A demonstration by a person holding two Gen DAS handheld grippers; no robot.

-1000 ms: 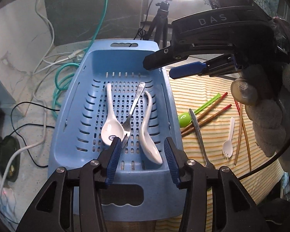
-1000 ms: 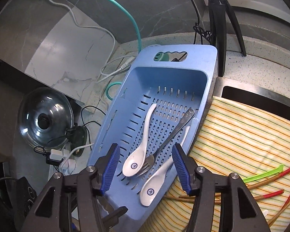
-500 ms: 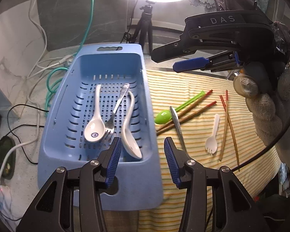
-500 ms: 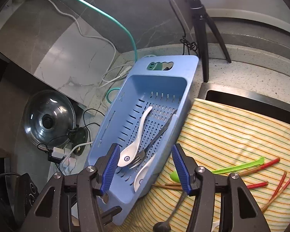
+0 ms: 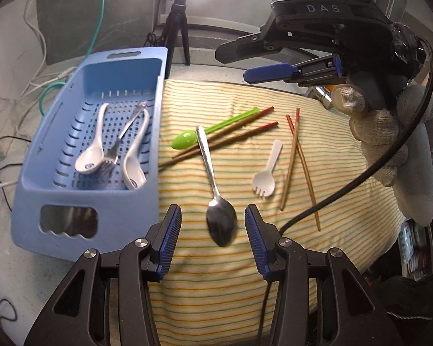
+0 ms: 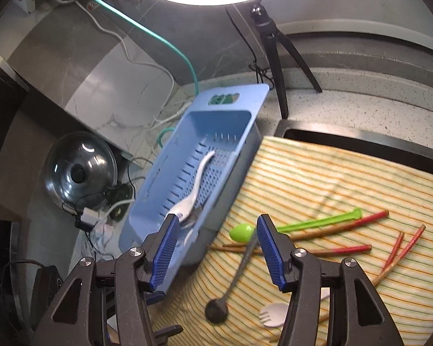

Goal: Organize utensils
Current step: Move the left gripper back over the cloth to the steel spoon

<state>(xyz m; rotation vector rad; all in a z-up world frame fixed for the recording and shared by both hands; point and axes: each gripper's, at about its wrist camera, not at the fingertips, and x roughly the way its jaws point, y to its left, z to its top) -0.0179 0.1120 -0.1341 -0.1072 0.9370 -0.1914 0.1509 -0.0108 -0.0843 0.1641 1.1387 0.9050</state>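
The left gripper point(image 5: 213, 232) hangs with jaws spread wide, empty, the bowl of a metal spoon point(image 5: 214, 184) lying on the striped cloth point(image 5: 326, 155) between its fingertips, seemingly untouched. The spoon's handle crosses a green plastic spoon point(image 5: 210, 129) and two red-tipped chopsticks point(image 5: 231, 134). A white spork point(image 5: 267, 173) and a second chopstick pair point(image 5: 296, 155) lie to the right. Left of the cloth, the blue basket point(image 5: 57, 167) holds two white ceramic spoons point(image 5: 92, 147) and a fork point(image 5: 121, 141). The right gripper point(image 6: 215, 248) is also spread and empty, above the cloth.
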